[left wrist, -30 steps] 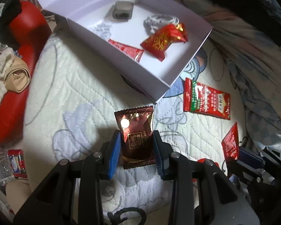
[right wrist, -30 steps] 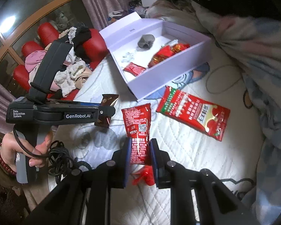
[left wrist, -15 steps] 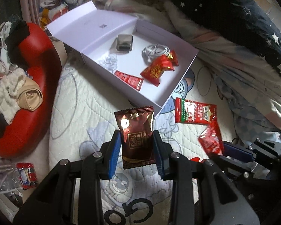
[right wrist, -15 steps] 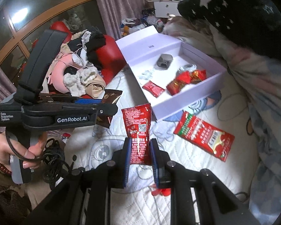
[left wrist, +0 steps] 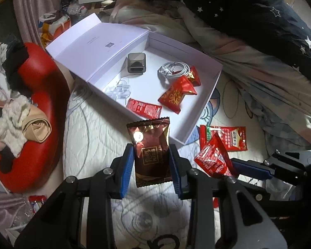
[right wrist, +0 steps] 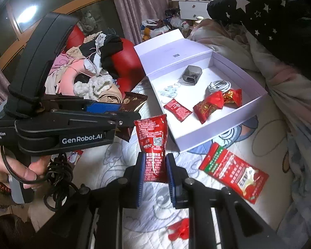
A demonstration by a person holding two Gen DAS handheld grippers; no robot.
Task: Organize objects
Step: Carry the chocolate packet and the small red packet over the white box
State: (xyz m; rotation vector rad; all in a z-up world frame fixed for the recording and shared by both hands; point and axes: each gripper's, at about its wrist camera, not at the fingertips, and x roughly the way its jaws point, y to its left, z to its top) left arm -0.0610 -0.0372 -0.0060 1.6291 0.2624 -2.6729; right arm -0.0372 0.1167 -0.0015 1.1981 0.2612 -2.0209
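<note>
While gripped, ketchup sachet (right wrist: 154,143): "HEINZ"

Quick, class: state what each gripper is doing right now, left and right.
Left gripper: shut on the dark brown snack packet.
Right gripper: shut on the red ketchup sachet.

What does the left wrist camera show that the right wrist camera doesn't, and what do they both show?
Only the left wrist view shows the left gripper head-on, clamped on the brown gold-edged packet, and the right gripper from the side. Only the right wrist view shows the hand holding the left tool, and the right gripper squeezing the red ketchup sachet front-on. Both show the open white box with the grey charger, coiled white cable and red packets.
</note>
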